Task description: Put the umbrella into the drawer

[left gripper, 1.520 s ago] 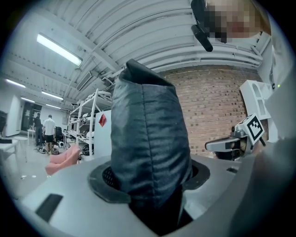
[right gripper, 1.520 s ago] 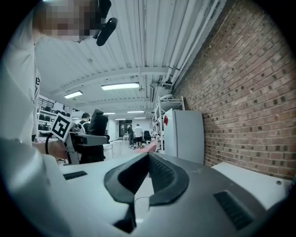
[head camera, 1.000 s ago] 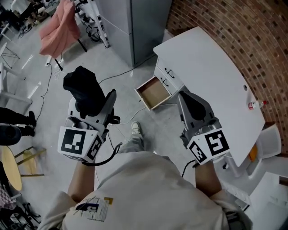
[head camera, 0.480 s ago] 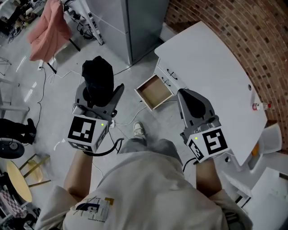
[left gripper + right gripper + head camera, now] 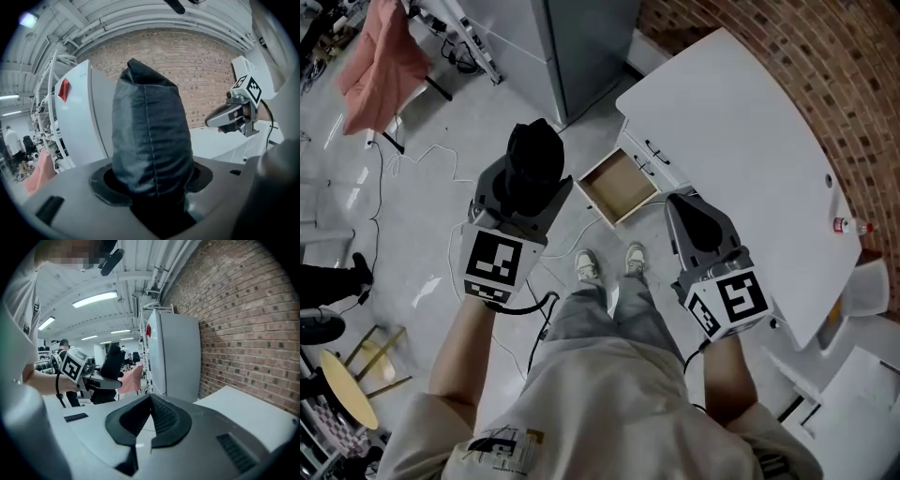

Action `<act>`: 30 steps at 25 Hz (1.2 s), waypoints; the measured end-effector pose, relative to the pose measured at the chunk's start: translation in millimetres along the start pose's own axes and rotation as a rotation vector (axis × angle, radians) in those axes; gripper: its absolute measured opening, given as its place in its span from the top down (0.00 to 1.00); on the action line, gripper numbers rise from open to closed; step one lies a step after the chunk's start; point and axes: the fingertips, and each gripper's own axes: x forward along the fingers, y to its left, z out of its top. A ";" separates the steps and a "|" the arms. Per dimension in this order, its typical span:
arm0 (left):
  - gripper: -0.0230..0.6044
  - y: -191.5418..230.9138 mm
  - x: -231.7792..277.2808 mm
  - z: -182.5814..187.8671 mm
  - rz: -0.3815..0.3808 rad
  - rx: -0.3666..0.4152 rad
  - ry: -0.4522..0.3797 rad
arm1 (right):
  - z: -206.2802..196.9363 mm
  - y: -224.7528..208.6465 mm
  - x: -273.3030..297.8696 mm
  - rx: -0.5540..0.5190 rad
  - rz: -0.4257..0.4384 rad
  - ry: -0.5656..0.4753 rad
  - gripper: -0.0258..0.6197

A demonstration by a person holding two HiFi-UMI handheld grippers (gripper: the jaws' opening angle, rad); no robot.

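Left gripper jaws grasp the umbrella, near the open drawer — right gripper jaws clenched, empty. Judgement: align umbrella lengthwise over drawer before lowering — fit looks tight.

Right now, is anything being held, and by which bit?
The left hand-held gripper holds the black folded umbrella by one end; the rest sticks out past the jaws. The right hand-held gripper is shut and empty.

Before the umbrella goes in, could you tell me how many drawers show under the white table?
3: the open drawer lowest, the middle closed drawer and the upper closed drawer above it. More may be hidden.
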 end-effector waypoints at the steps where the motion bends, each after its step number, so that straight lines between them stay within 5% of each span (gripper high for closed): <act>1: 0.51 0.7 11.9 -5.1 -0.005 0.007 0.011 | -5.4 -6.8 6.4 0.008 0.000 0.007 0.95; 15: 0.52 -26.2 170.6 -112.5 -0.152 0.130 0.197 | -77.7 -63.2 85.1 0.098 0.081 0.062 0.95; 30: 0.53 -68.9 322.3 -316.5 -0.361 0.268 0.484 | -195.5 -100.8 157.6 0.194 0.123 0.058 0.95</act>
